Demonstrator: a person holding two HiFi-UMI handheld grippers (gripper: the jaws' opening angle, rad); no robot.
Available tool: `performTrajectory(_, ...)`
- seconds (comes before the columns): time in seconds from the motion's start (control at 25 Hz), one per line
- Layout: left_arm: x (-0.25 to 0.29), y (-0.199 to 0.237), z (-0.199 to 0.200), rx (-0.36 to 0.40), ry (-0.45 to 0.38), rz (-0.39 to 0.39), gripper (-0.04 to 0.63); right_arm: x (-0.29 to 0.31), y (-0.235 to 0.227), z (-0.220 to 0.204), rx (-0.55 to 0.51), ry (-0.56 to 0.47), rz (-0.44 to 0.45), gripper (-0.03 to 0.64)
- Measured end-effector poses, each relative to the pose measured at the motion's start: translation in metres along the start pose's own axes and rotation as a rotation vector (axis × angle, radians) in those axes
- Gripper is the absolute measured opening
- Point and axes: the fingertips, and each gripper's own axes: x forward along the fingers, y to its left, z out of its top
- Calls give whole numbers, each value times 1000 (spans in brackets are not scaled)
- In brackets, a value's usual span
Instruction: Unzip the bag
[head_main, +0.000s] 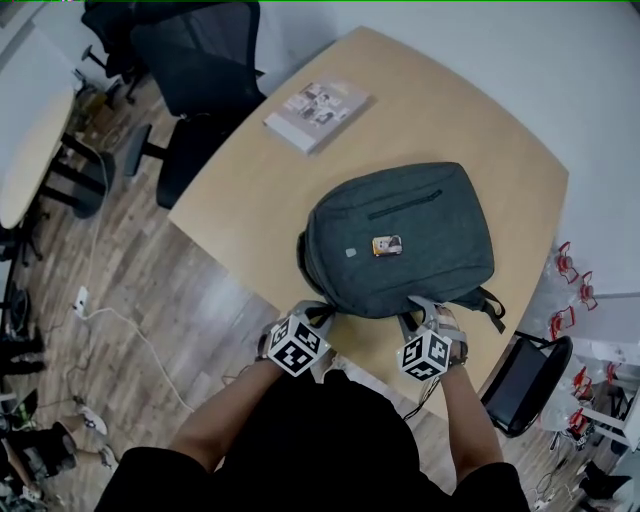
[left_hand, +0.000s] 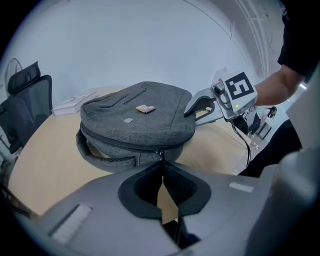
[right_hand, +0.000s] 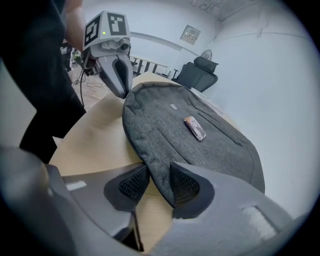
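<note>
A grey backpack (head_main: 400, 240) lies flat on the wooden table (head_main: 240, 190), with a small orange tag (head_main: 387, 245) on its front. My left gripper (head_main: 312, 310) is at the bag's near left edge. In the left gripper view its jaws (left_hand: 161, 165) are shut on the zip pull (left_hand: 160, 152), where the zip line runs round the bag (left_hand: 135, 120). My right gripper (head_main: 426, 305) is at the near right edge. In the right gripper view its jaws (right_hand: 159, 172) close on the bag's fabric edge (right_hand: 160, 160), with both pads against it.
A book (head_main: 316, 115) lies at the table's far side. Black office chairs (head_main: 190, 70) stand beyond the far left corner, and another chair (head_main: 525, 380) stands at the near right. Cables (head_main: 100, 310) trail over the wooden floor on the left.
</note>
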Motion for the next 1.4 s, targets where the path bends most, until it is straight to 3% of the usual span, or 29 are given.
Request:
performTrajectory(0.68,3,-28,-11,-42,-14,54,32,4,24,36,205,-34,-7,132)
performTrajectory(1.4,34,-70,20,-75,-75,25,31,2,32,40,121,-175,5,137)
